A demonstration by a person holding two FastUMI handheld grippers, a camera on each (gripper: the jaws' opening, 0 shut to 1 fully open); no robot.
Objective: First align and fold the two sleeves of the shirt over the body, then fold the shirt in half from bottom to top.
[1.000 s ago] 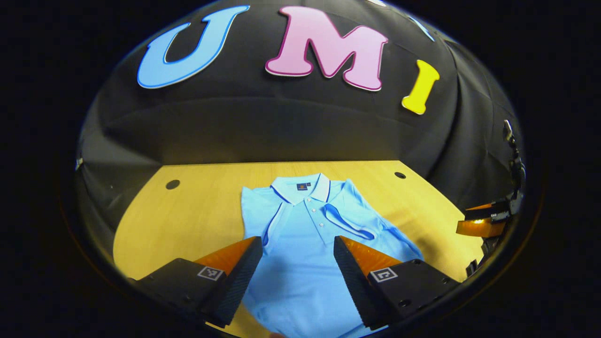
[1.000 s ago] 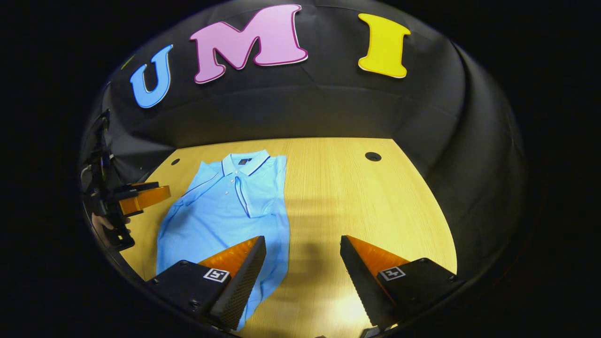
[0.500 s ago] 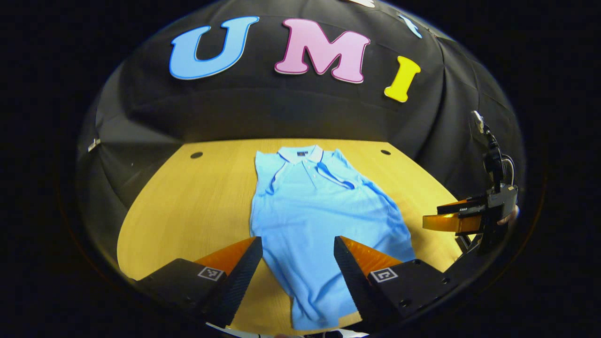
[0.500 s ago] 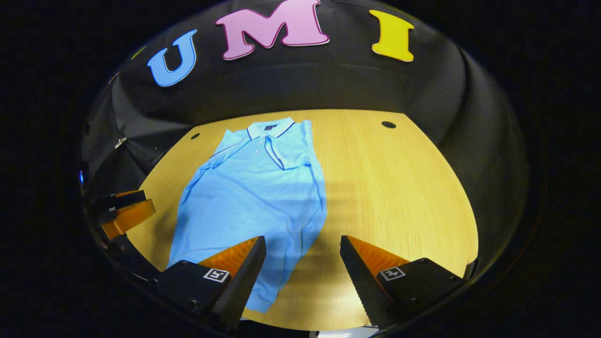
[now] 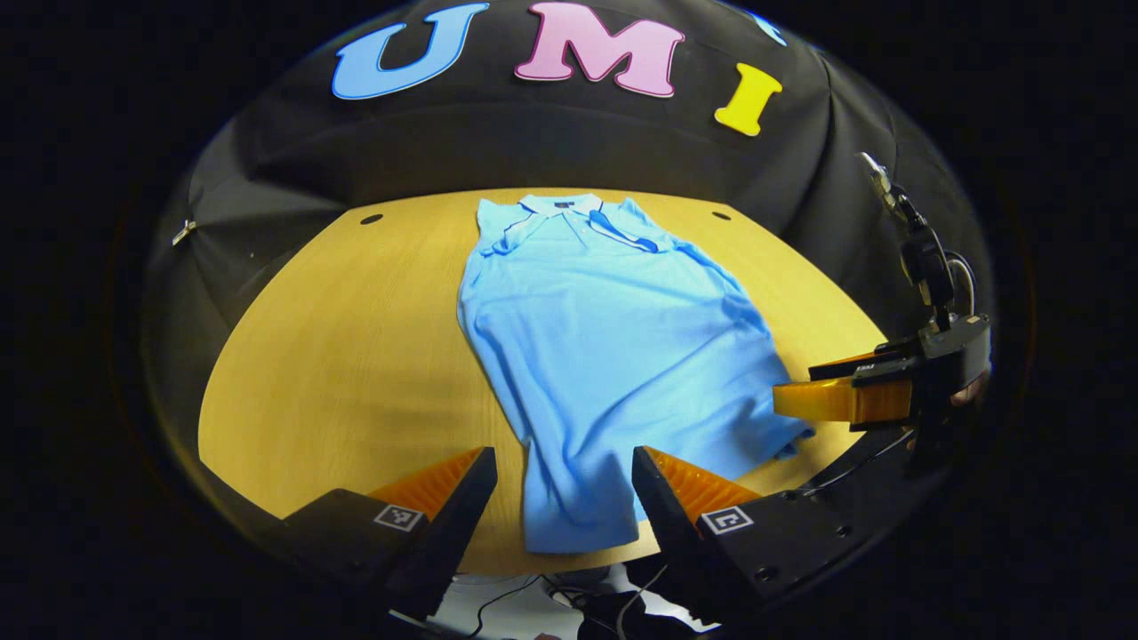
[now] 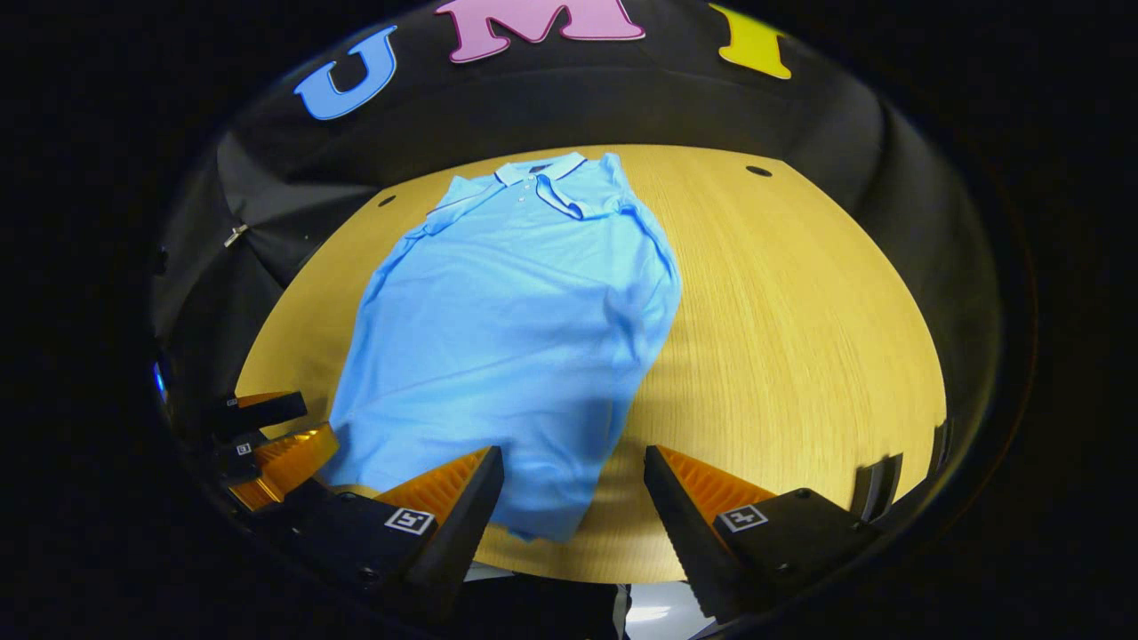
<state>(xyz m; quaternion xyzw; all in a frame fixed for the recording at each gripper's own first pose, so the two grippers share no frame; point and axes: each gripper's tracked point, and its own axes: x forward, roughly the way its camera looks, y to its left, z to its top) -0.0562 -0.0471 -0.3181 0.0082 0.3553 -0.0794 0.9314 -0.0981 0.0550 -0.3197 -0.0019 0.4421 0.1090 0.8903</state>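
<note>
L tool [image 5: 560, 484] jaws apart, nothing held, R tool [image 6: 573, 489] same

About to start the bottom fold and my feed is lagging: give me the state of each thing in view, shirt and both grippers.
shirt: lying on the table, collar at the far end, both sleeves folded over the body, hem rumpled at the near edge, not yet folded in half
left gripper: open, holding nothing
right gripper: open, holding nothing
table: wooden, bearing the shirt
</note>
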